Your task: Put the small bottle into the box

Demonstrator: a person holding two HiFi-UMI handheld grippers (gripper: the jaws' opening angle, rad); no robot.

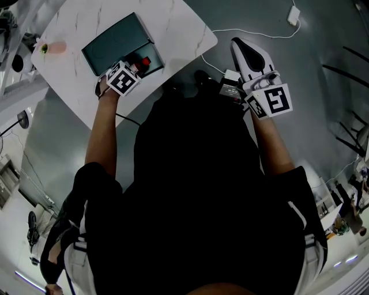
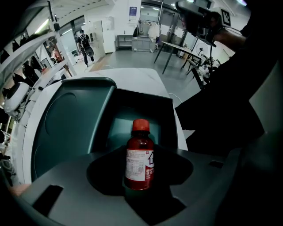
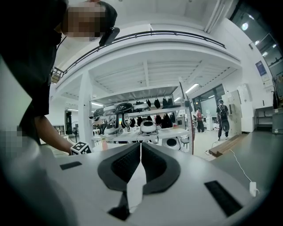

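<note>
Head view: box (image 1: pixel 115 43), marbled table (image 1: pixel 173 29), perhaps concrete floor (image 1: pixel 259 11).

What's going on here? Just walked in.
A person is working with a handheld gripper in each hand. The left gripper is shut on the small bottle, brown with a red cap, and holds it upright at the open compartment of the teal box on the white table. The bottle is not yet released. The right gripper is shut with nothing between its jaws and is held off to the side, away from the table.
</note>
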